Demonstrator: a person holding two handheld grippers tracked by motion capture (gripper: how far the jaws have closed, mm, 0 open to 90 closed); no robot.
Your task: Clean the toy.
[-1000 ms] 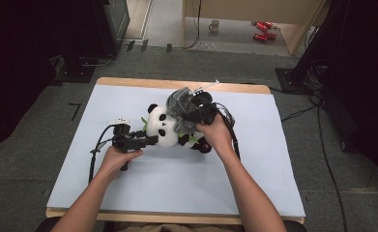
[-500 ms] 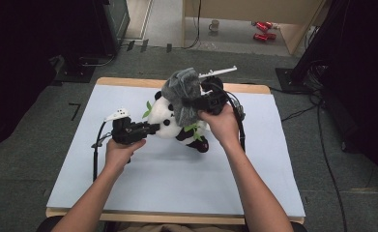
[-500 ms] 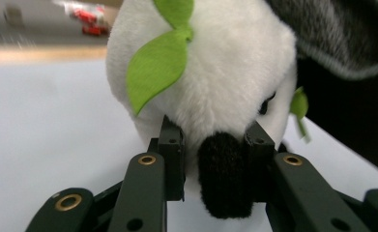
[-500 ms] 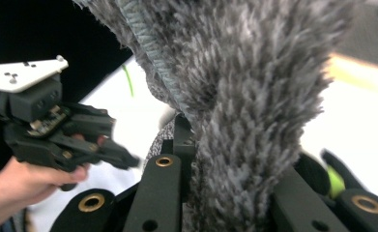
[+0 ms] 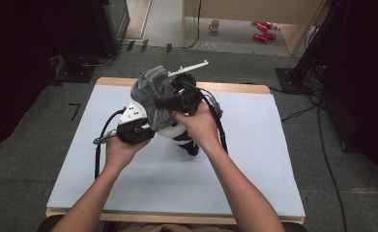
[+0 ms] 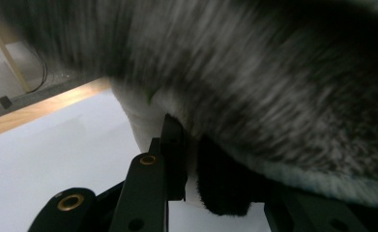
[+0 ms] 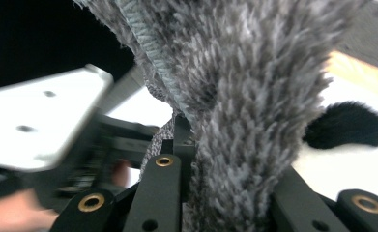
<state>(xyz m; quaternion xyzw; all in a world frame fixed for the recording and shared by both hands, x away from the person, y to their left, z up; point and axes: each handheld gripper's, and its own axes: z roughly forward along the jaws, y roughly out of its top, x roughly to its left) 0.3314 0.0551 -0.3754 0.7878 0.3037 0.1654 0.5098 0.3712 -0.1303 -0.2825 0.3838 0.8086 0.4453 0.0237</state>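
We hold the panda plush [image 5: 174, 133] above the table [image 5: 254, 164] centre, long axis tilted, feet near-right; left gripper [image 5: 145, 129] pinches its body, right gripper [image 5: 169, 104] clamps the grey furry cloth [image 5: 150, 92] over its head

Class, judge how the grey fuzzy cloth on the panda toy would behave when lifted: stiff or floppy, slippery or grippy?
The grey cloth drapes over the panda in folds, so it is probably floppy. It looks light. Its long pile likely gives the jaws good grip.
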